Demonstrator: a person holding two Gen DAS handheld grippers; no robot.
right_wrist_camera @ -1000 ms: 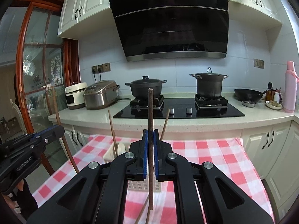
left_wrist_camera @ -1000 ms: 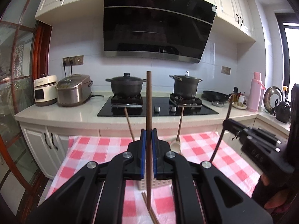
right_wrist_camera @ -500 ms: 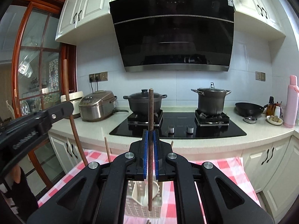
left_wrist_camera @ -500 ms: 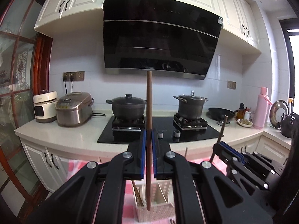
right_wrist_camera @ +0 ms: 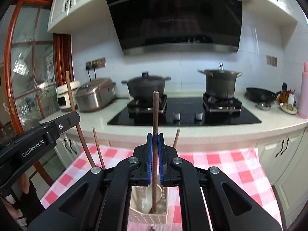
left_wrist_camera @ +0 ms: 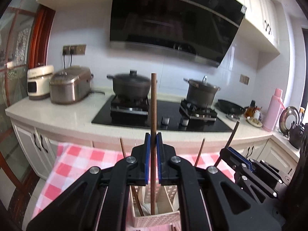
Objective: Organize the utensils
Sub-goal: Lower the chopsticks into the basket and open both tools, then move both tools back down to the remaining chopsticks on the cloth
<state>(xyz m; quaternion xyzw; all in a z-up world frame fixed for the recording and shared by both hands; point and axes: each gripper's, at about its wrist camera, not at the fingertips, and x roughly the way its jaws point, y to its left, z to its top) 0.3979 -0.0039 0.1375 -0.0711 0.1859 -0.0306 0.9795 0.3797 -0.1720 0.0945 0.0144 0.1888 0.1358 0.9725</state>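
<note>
My left gripper (left_wrist_camera: 153,140) is shut on a brown chopstick (left_wrist_camera: 153,115) held upright; its lower tip reaches into the cream utensil basket (left_wrist_camera: 154,216) below. My right gripper (right_wrist_camera: 155,140) is shut on another brown chopstick (right_wrist_camera: 155,119), also upright, with its tip down in the same basket (right_wrist_camera: 148,218) beside a white spoon (right_wrist_camera: 154,196). Other chopsticks (left_wrist_camera: 123,150) stand in the basket. The right gripper also shows at the right of the left wrist view (left_wrist_camera: 238,158); the left gripper shows at the left of the right wrist view (right_wrist_camera: 57,125).
The basket stands on a red-and-white checked tablecloth (right_wrist_camera: 231,165). Behind it runs a counter with a black hob (right_wrist_camera: 184,113), two pots (right_wrist_camera: 148,86), a rice cooker (right_wrist_camera: 94,94) and a pink flask (left_wrist_camera: 274,109).
Both grippers have come down with their chopsticks, and the basket has come into fuller view beneath them. The chopstick tips now sit inside the basket.
</note>
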